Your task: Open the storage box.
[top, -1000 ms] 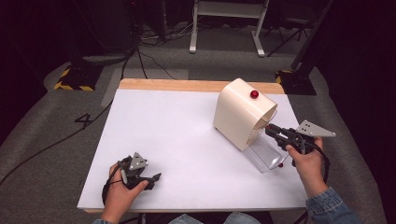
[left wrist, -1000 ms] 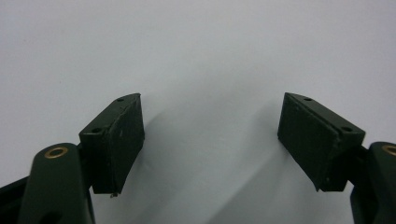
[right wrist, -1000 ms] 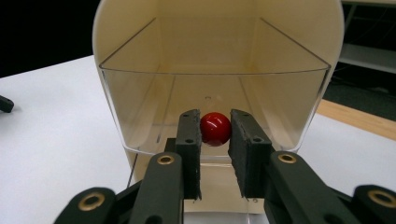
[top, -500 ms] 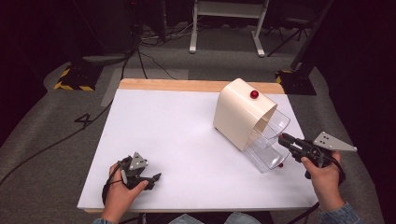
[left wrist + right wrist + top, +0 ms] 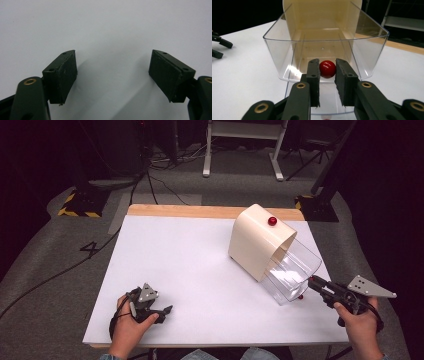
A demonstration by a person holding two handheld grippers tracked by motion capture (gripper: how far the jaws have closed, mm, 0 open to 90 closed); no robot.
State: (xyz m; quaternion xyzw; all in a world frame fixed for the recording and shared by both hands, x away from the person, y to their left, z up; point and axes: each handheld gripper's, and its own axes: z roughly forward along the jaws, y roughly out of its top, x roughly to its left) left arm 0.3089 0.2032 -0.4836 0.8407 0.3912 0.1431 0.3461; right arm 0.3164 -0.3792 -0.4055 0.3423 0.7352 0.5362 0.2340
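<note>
Red knob (image 5: pixel 327 68) on the front of the clear drawer (image 5: pixel 372 45) is sitting directly between the right gripper (image 5: pixel 327 72) jaws, which are closing in on its two sides, pinching it or nearly so. Drawer's long axis is running straight ahead of that gripper into the cream housing (image 5: pixel 252 240), so any pull or push looks to run along the gripper's own line. Left gripper (image 5: pixel 161 312) is resting spread and empty on the white tabletop (image 5: pixel 190 265), well apart from the drawer.
</note>
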